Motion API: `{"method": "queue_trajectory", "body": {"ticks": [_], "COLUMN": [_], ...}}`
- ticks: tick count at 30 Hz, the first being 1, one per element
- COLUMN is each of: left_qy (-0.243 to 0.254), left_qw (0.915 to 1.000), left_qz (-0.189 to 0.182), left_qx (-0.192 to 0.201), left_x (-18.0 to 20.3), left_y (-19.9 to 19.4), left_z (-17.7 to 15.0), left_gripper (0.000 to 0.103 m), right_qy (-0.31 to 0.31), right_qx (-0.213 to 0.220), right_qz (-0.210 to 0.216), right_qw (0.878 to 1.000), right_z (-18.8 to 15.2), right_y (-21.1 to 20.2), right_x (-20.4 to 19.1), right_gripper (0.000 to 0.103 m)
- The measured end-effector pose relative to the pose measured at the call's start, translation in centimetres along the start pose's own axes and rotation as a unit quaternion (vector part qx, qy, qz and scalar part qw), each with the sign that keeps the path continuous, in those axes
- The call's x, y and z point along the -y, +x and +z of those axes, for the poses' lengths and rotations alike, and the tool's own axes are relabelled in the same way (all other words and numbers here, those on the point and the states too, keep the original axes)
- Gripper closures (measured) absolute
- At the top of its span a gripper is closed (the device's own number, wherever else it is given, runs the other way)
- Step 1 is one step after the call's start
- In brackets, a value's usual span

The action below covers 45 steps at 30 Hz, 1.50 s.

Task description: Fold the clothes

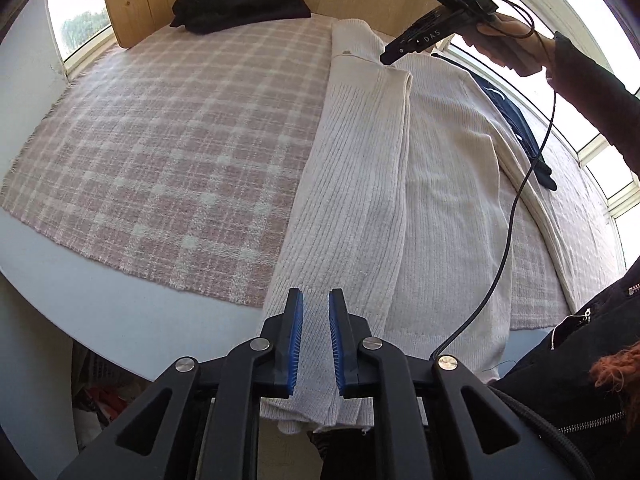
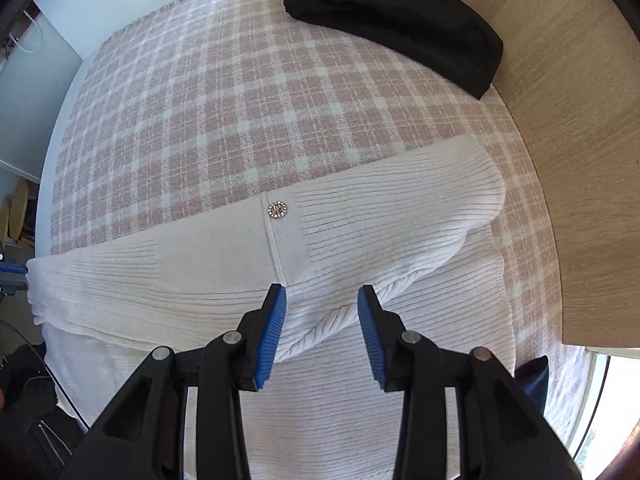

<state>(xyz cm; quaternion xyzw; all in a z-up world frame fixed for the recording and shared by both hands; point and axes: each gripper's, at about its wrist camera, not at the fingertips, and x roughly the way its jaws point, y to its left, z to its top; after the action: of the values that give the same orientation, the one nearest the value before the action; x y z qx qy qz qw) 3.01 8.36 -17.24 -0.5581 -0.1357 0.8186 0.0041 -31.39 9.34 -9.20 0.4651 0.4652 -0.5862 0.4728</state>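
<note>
A cream ribbed sweater (image 1: 440, 168) lies flat on the pink checked blanket (image 1: 168, 152), its left side folded inward as a long strip (image 1: 360, 184). My left gripper (image 1: 316, 300) hovers over the strip's near hem. Its blue pads stand a narrow gap apart with nothing pinched. In the right wrist view the same sweater (image 2: 380, 208) shows a small round jewelled button (image 2: 277, 209). My right gripper (image 2: 322, 296) points down over a rolled fold, open, with knit below the gap but not pressed. A hand holds the right gripper (image 1: 404, 46) above the sweater's far end.
A folded black garment (image 1: 240, 8) lies at the far end of the blanket, against a wooden panel (image 2: 580, 160). A dark blue garment (image 1: 516, 120) lies beyond the sweater's right edge. A black cable (image 1: 516, 208) hangs across the sweater. The person's black jacket (image 1: 580, 360) is at the near right.
</note>
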Motion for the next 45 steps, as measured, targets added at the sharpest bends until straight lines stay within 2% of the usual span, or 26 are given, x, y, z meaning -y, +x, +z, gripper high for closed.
{"method": "queue_trajectory", "body": {"ticks": [2,3,6,10,13,15,19,20,22,23,24,25,26,30,33,39,45], "left_qy": [0.017,0.021,0.017,0.015,0.010,0.005,-0.008,-0.011,-0.018,-0.023,-0.031,-0.033,-0.036,0.020,0.045,0.101,0.116], "left_qw": [0.9988,0.9994,0.9993,0.9994,0.9992,0.9992,0.9996,0.9998,0.9997,0.9994,0.9989,0.9988,0.9985,0.9987,0.9982,0.9944,0.9925], "left_qz": [0.014,0.009,0.006,0.007,0.009,0.008,0.003,0.001,0.016,0.021,0.021,0.010,-0.001,-0.001,-0.015,-0.031,-0.037], "left_qx": [-0.043,-0.026,-0.034,-0.031,-0.037,-0.040,-0.026,-0.018,0.003,0.015,0.027,0.035,0.042,0.047,0.035,0.005,0.007], "left_x": [0.1,0.2,-0.1,-0.1,0.0,0.1,0.2,0.2,0.5,0.7,0.9,1.3,1.8,6.5,8.0,13.0,15.8], "left_y": [2.5,2.5,2.1,1.4,1.7,2.1,1.1,0.5,-1.0,-1.7,-2.5,-3.1,-3.6,-3.0,-2.4,0.6,0.8], "left_z": [-0.5,-0.6,-0.5,-0.6,-0.5,-0.5,-0.3,-0.2,0.2,0.4,0.5,0.9,1.3,3.0,2.4,1.7,0.6], "left_gripper": [0.089,0.087,0.087,0.086,0.082,0.076,0.075,0.074,0.066,0.057,0.052,0.051,0.051,0.047,0.048,0.047,0.048], "right_qy": [-0.006,-0.008,-0.013,0.018,0.027,0.030,0.044,0.052,0.077,0.084,0.085,0.086,0.084,0.099,0.138,0.169,0.169], "right_qx": [-0.015,-0.008,-0.002,0.046,0.008,0.009,0.020,0.034,0.063,0.073,0.080,0.088,0.093,0.090,0.069,0.028,0.054], "right_qz": [-0.009,-0.008,-0.003,-0.014,-0.025,-0.026,-0.036,-0.035,-0.014,-0.009,-0.010,-0.011,-0.017,-0.049,-0.047,-0.083,-0.120], "right_qw": [1.000,1.000,1.000,0.999,0.999,0.999,0.998,0.997,0.995,0.994,0.993,0.992,0.992,0.990,0.987,0.982,0.977], "right_z": [-0.1,-0.1,0.3,1.4,3.1,3.1,2.3,1.7,-0.1,-1.2,-2.5,-3.9,-5.0,-8.5,-12.5,-19.8,-25.3], "right_y": [1.8,1.7,0.4,-1.7,0.6,1.2,0.4,-0.8,-3.6,-5.0,-6.4,-7.8,-8.6,-8.6,-8.2,-6.8,-9.5], "right_x": [-0.5,-0.6,-0.4,1.3,4.2,4.2,4.1,4.2,4.4,4.2,3.6,3.0,2.7,4.0,5.1,5.4,2.7], "right_gripper": [0.064,0.064,0.064,0.063,0.061,0.057,0.056,0.056,0.056,0.056,0.056,0.056,0.056,0.056,0.056,0.056,0.056]}}
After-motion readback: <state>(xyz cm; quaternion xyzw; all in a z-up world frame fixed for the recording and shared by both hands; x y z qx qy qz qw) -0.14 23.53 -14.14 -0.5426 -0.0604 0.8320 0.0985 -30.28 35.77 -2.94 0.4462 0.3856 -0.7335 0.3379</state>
